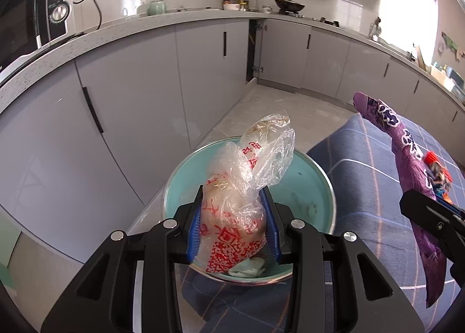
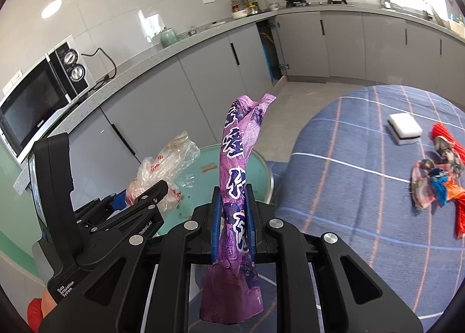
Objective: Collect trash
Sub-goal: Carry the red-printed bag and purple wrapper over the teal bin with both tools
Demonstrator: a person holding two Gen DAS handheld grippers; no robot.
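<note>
Your left hand-held gripper (image 1: 234, 224) clamps the bag (image 1: 241, 187) directly over the bin (image 1: 314, 184); the right hand-held gripper (image 2: 234, 221), clamped on the upright wrapper (image 2: 237, 176), has the bin just beyond and left.

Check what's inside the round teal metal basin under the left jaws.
The round teal metal basin shows a stained, mostly bare floor and a pale crumpled scrap at its near rim. The clear red-printed plastic bag hides the centre.

Purple wrapper (image 2: 235, 187) between right gripper (image 2: 234, 216) fingers (image 2: 216, 216)
</note>
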